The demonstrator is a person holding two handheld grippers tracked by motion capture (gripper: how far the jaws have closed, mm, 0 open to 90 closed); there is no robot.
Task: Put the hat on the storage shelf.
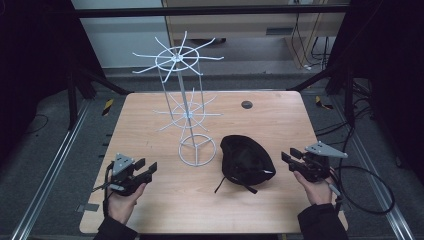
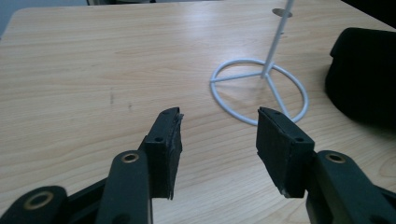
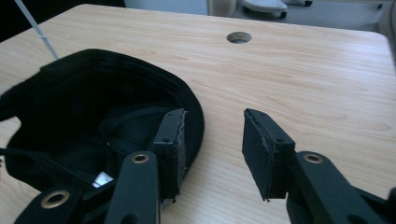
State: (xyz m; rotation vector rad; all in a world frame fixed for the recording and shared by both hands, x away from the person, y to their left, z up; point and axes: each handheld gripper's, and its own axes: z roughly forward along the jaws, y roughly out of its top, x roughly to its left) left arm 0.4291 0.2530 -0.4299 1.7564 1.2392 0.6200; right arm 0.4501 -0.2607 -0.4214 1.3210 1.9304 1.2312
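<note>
A light wooden counter (image 1: 150,210) with rounded corners and a round cable hole (image 1: 247,104) near its far edge stands on a grey floor (image 1: 50,150). Metal rails (image 1: 55,165) run along the floor on both sides. Black curtains (image 1: 30,50) darken the flanks. Beyond, a pale wall (image 1: 120,35) and a wooden cabinet (image 1: 240,22) stand lit, with cables (image 1: 310,45) hanging at right.

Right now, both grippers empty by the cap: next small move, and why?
Probably ease the right gripper left and down onto the black cap's near rim. Its jaws stand open with nothing between them, and the cap lies upside down just beside them. The left gripper faces the white wire stand's base ring, farther from the cap.
</note>
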